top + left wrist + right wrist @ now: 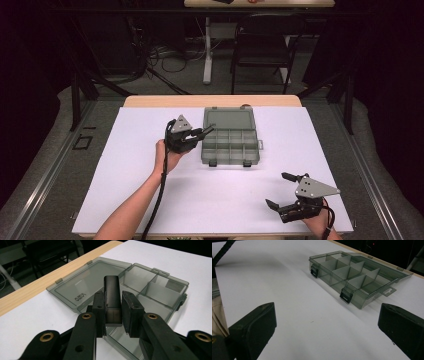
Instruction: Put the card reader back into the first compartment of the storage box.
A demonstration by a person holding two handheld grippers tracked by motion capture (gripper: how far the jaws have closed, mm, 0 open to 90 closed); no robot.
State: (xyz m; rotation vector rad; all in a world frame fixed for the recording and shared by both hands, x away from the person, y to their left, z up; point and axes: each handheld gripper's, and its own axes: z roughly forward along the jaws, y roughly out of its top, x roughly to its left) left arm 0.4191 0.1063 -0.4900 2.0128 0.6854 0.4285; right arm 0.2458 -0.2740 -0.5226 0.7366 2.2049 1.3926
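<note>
Above, high view: clear organizer box (230,136) lying open at the middle of the white table (125,190), lid folded back toward the far side. Left gripper (207,131) held at the box's left edge, jaws reaching over the near-left compartments and clamped on a small dark block. Right gripper (277,190) resting near the front right corner, well apart from the box, jaws spread wide with nothing between them.

Left gripper view: pads (98,311) pressed on both sides of a dark rectangular block (112,298), held upright above the box (160,292), with the flat lid (85,285) beyond it and the wooden table edge (25,296) at far left.

Right gripper view: both jaws far apart at the bottom corners, bare white surface between them; box (352,277) farther off to the right, dividers and two black latches (345,295) facing the camera.
</note>
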